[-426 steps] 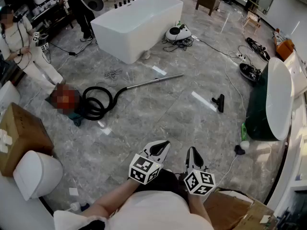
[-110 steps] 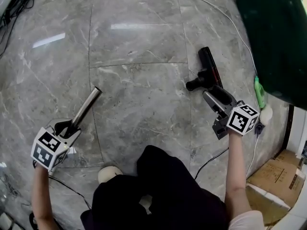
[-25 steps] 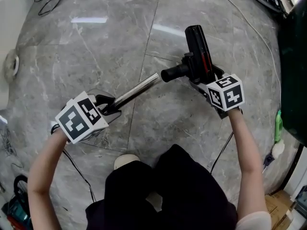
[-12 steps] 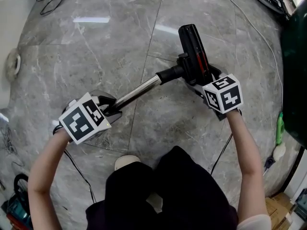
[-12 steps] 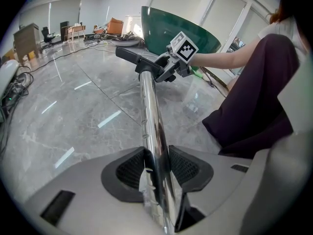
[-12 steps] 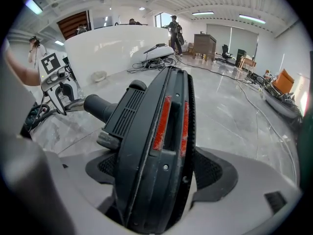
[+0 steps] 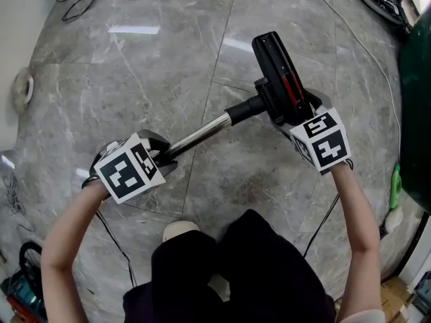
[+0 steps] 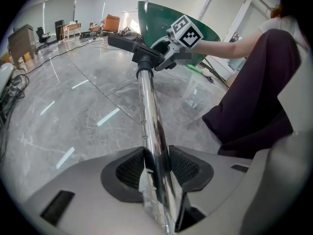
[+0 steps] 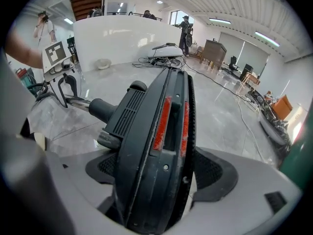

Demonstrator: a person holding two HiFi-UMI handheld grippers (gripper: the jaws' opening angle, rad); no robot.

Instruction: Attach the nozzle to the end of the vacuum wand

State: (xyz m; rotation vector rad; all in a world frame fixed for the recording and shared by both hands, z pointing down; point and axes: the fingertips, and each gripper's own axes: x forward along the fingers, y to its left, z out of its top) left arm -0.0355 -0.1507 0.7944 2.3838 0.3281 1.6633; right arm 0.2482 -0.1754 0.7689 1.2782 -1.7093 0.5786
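In the head view the chrome vacuum wand slants up from lower left to the middle. My left gripper is shut on its lower part; in the left gripper view the wand runs between the pads of that gripper. The black floor nozzle, with red strips, sits sideways in my right gripper, which is shut on its body. The nozzle's round neck is over the wand's tip, so the two look joined. How deep the tip sits is hidden.
Grey marble floor all round. A white cable crosses the floor at upper right, and a dark green tub and a green bottle lie at the right edge. A white bathtub and people stand far off.
The nozzle's neck, a second ago just at the wand's tip, now sits over it. The right gripper has risen slightly and rolled with the nozzle. The left gripper has hardly moved.
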